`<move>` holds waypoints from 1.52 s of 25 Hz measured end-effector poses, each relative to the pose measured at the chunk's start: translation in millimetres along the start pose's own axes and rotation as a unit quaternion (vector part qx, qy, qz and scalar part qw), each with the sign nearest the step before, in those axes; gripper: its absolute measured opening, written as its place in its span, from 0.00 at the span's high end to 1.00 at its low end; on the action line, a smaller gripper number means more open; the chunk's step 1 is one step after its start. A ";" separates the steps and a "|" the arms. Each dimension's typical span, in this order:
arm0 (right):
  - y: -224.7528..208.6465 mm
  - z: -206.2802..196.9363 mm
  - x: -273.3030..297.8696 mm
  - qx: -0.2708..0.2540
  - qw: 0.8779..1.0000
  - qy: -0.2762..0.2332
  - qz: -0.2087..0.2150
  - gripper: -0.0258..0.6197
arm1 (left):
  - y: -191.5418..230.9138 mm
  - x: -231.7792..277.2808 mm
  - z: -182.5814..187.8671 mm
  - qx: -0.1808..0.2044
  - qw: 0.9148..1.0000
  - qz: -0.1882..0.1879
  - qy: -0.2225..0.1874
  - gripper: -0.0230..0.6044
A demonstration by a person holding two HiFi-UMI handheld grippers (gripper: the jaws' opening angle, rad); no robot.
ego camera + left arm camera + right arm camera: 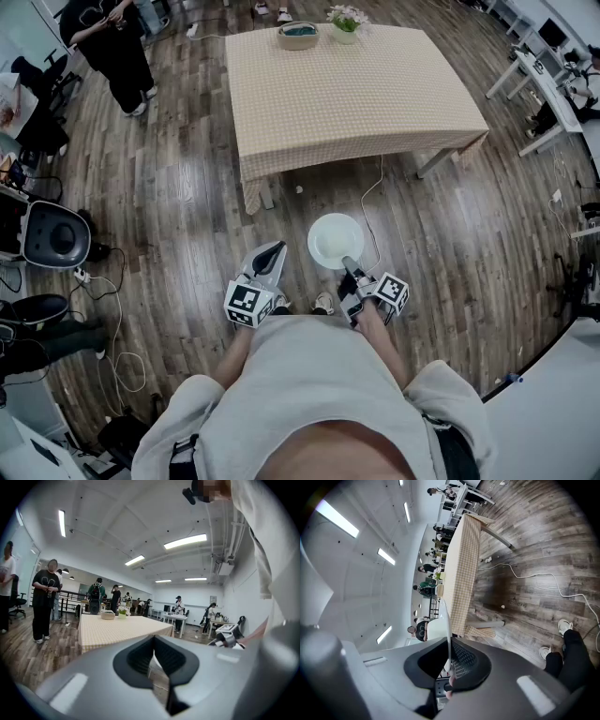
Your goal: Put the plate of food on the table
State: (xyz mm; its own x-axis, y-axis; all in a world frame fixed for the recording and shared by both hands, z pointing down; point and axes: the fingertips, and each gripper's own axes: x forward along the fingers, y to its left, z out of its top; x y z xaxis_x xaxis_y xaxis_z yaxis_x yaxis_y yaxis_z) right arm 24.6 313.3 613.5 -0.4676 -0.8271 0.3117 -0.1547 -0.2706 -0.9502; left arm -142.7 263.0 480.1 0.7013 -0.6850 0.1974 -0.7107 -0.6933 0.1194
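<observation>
Head view: the right gripper point(347, 264) is pinching the near rim of the white plate point(335, 239), holding it over the floor at six o'clock of the table point(347, 94); the left gripper point(274, 251) is hovering at the plate's nine o'clock, jaws nearly together, empty

White plate point(335, 241) — beige checked tablecloth point(347, 94), brown plank floor point(187, 206).

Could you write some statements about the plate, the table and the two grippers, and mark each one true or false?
1. The right gripper grips the plate by its rim. True.
2. The plate already lies on the table. False: it is held over the floor, short of the table.
3. The left gripper holds a cup. False: it holds nothing.
4. A bowl and a flower pot stand at the table's far edge. True.
</observation>
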 end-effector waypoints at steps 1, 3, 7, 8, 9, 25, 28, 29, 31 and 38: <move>0.7 -0.2 -1.1 -0.005 1.000 0.000 -0.008 0.95 | 0.2 0.2 -0.2 0.000 1.000 0.000 0.000 0.95; 2.6 0.3 -1.3 -0.009 1.000 0.000 -0.010 0.95 | 0.4 0.6 -0.3 0.000 1.000 0.000 0.000 0.95; 5.2 1.7 -2.4 -0.014 1.000 0.000 0.003 0.95 | -2.1 -0.3 -1.2 0.000 1.000 0.000 0.001 0.95; 5.8 0.8 -3.4 -0.015 1.000 0.000 0.003 0.95 | -2.9 -0.9 -1.4 0.000 1.000 0.000 0.001 0.95; 5.8 -0.1 -4.3 -0.015 1.000 0.001 -0.001 0.95 | -3.2 -1.2 -1.5 0.000 1.000 0.000 0.001 0.95; 6.1 8.8 -13.2 -0.008 1.000 0.004 0.016 0.94 | -18.8 3.8 3.1 0.007 1.000 0.002 0.000 0.95; 4.6 16.1 -15.2 -0.006 1.000 0.004 0.027 0.94 | -27.7 6.1 1.6 0.007 1.000 0.003 -0.001 0.95; 3.8 18.9 -15.8 -0.008 1.000 0.004 0.024 0.94 | -29.8 8.2 1.1 0.008 1.000 0.003 -0.001 0.95; 6.6 24.7 -15.5 -0.008 1.000 0.005 0.024 0.94 | -33.5 14.7 0.0 0.009 1.000 0.005 0.001 0.95; 8.7 48.1 -17.6 -0.010 1.000 0.015 0.025 0.94 | -47.2 41.7 6.4 0.007 1.000 0.022 -0.004 0.95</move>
State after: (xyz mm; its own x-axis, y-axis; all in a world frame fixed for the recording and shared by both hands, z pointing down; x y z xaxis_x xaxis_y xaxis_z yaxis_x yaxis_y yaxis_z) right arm 73.3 301.8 599.6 -0.5013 -0.8241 0.2638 -0.1469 -0.2194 -0.9645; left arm -79.6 265.8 476.6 0.6703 -0.7163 0.1940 -0.7397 -0.6660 0.0966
